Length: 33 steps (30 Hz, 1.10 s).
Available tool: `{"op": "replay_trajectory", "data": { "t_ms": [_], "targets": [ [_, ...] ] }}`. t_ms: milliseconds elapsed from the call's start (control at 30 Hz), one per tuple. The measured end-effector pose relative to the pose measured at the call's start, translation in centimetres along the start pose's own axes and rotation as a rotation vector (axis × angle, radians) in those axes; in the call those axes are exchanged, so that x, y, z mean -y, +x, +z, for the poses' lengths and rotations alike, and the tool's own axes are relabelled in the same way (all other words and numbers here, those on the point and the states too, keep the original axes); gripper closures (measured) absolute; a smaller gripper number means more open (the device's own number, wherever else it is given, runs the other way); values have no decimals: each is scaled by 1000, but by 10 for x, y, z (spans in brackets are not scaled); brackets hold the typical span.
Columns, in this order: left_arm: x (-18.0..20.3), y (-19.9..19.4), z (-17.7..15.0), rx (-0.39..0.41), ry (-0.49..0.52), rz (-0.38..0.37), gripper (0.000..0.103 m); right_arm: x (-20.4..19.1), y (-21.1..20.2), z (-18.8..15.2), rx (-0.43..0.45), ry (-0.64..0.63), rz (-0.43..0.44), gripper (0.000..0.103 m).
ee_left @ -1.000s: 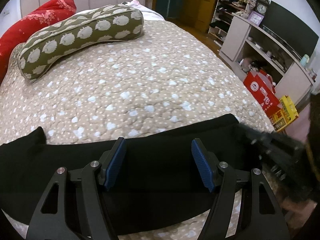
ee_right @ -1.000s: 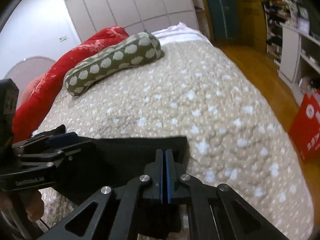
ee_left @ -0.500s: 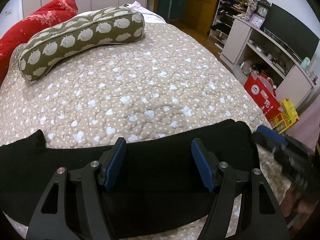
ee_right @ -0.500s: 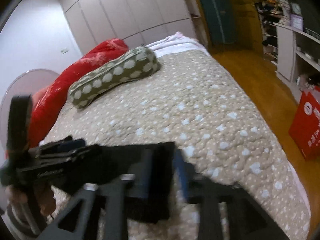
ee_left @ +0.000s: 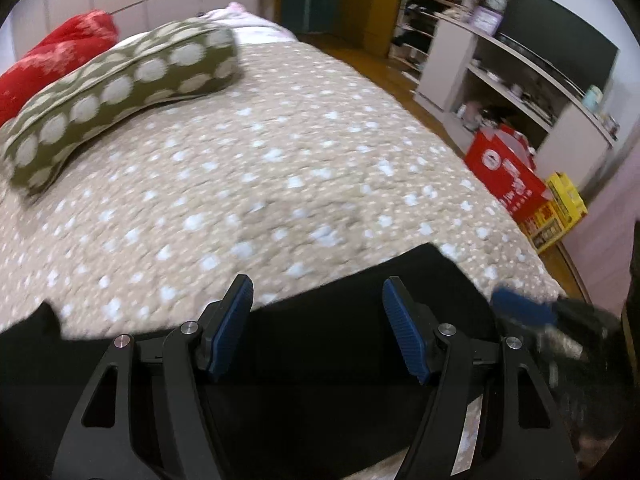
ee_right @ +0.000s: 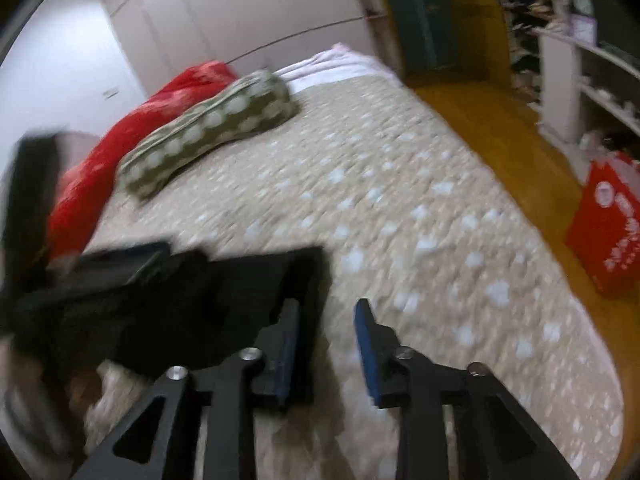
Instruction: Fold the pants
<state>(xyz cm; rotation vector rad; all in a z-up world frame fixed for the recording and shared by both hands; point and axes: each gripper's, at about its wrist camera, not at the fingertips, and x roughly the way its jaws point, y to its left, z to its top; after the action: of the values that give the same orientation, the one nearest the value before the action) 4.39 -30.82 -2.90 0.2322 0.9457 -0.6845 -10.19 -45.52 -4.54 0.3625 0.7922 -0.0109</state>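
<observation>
The black pants lie folded in a long strip across the near edge of the bed. My left gripper is open and empty, its blue pads over the middle of the strip. My right gripper is open and empty over the pants' right end; it also shows blurred in the left wrist view. The left gripper appears blurred in the right wrist view.
The beige spotted quilt covers the bed. A green dotted bolster and a red blanket lie at the far end. A white shelf unit, a red box and a yellow box stand on the floor to the right.
My right gripper was shut on the pants' right end, has opened and let it go, and has lifted back. My left gripper stayed open and has tilted slightly.
</observation>
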Motion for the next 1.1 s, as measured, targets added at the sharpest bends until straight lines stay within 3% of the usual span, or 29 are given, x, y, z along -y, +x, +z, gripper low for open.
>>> {"op": "replay_trajectory", "data": {
  "t_ms": [167,233,300,400,467,733,1100],
  "targets": [
    [18,22,14,-45,109,-20,36,8,-3,-22,-31,35,74,60],
    [22,30,18,-82,141,-89,35,13,-1,-25,-21,78,104,60],
    [24,32,20,-91,164,-102,35,16,-2,-26,-18,94,129,60],
    [16,27,23,-90,179,-124,35,25,-17,-26,21,127,163,59],
    [13,22,24,-80,183,-150,35,31,-29,-24,65,135,132,57],
    [34,34,15,-127,353,-143,35,11,-10,-33,-34,49,202,57],
    [41,60,35,-158,336,-217,28,9,7,-32,-16,54,195,52]
  ]
}}
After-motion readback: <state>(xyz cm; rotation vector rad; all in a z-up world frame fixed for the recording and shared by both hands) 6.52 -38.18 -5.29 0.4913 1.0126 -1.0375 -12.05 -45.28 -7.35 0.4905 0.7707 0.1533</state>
